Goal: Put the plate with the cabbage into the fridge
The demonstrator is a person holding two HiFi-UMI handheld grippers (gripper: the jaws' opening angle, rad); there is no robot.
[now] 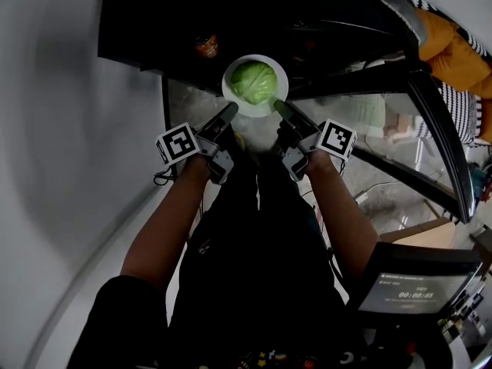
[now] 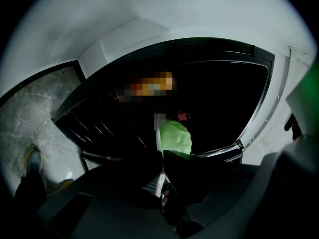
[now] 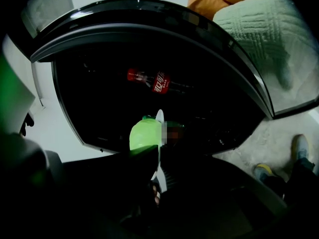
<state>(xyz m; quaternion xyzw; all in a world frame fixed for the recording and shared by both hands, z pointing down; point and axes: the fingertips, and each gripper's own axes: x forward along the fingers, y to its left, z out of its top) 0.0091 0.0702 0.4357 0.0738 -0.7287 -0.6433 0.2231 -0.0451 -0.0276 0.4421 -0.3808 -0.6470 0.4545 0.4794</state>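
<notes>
1. The left gripper (image 1: pixel 229 115) has its jaws clenched on the plate's (image 1: pixel 257 109) left rim. Its own view shows that rim edge-on between them.
2. The plate sits between the two grippers, carrying the cabbage (image 1: pixel 254 81), right at the dark open fridge (image 1: pixel 254 14).
3. The right gripper (image 1: pixel 283 111) is clamped on the opposite rim.
4. Only the right gripper view shows a red-labelled bottle (image 3: pixel 160 82) lying inside the fridge. Only the head view shows the plate from above.

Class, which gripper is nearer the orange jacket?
Right. The right gripper clamps the plate rim on the side of the orange jacket; the left gripper clamps the opposite rim, farther from it.
</notes>
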